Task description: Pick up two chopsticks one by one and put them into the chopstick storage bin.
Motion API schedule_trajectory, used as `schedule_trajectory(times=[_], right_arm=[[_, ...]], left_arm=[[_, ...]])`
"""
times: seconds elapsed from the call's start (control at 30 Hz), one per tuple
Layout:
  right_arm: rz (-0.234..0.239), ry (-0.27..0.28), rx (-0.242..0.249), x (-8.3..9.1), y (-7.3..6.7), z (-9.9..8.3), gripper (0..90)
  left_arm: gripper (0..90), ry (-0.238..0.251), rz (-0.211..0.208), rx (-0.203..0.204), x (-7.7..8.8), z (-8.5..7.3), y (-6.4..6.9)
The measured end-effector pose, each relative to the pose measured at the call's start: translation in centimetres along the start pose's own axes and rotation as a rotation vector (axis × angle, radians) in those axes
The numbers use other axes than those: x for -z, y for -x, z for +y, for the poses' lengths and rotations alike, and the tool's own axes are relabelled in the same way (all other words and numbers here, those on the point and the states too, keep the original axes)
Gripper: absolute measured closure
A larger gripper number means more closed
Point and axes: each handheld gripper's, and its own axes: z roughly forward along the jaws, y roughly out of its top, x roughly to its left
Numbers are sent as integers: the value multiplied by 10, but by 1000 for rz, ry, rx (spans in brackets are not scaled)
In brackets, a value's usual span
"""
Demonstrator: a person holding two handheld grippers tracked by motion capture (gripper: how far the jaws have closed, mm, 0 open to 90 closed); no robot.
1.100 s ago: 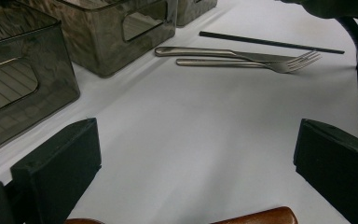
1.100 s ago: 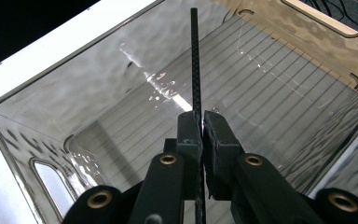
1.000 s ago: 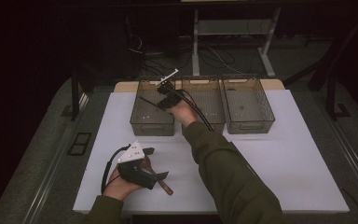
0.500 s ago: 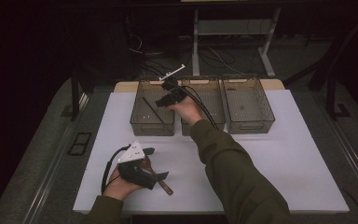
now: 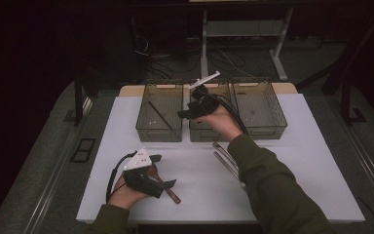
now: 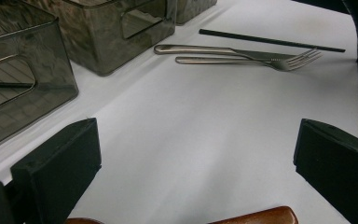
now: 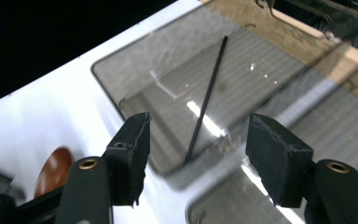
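Note:
A black chopstick (image 5: 159,114) (image 7: 207,102) lies slantwise inside the left clear bin (image 5: 141,127) (image 7: 121,100). My right gripper (image 5: 184,114) (image 7: 198,129) hovers above the front edge between the left and the middle bin (image 5: 205,134). Its jaws have just been opening and nothing is between them. Near the table's front, my left gripper (image 5: 163,170) (image 6: 196,140) rests open, jaws wide apart. A wooden-handled utensil (image 5: 171,192) (image 6: 261,216) lies on the table low between them, untouched by the pads.
A fork (image 6: 284,60) and a metal handle (image 6: 191,48) lie side by side on the white table (image 5: 297,161), partly under the right forearm, with another black chopstick (image 6: 270,41) beyond them. A third bin (image 5: 269,129) stands at the right.
The right gripper has risen from the left bin and moved right toward the middle bin, jaws opening. The chopstick now lies in the left bin. The left hand has stayed put.

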Motion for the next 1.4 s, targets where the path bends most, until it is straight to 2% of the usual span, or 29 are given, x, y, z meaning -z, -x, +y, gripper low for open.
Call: schedule_trajectory(times=[0.03,0.23,0.4,0.43,0.47,0.63,0.73,0.97,1.17,1.4], right_arm=[[0,0,0,0,0,0,397],[-20,15,12,27,9,-24,482],[-46,12,21,47,14,-43,489],[-44,13,7,55,15,-50,507],[-44,13,7,55,15,-50,507],[-38,29,6,80,14,-70,549],[-33,31,-8,87,15,-78,559],[-55,33,-44,106,17,-110,622],[-101,18,-49,116,15,-141,669],[-159,-29,-88,125,18,-174,740]], left_arm=[[0,2,0,3,0,0,0],[0,3,4,5,0,0,0],[0,-3,4,6,0,-1,0],[0,0,5,5,-1,-1,0],[0,0,5,5,-1,-1,0],[0,-3,7,5,-1,-1,-1],[0,-8,6,1,-1,-1,-1],[0,-13,7,1,-2,-1,0],[0,-17,9,0,-2,-1,0],[0,-17,9,-1,-2,-1,0]])
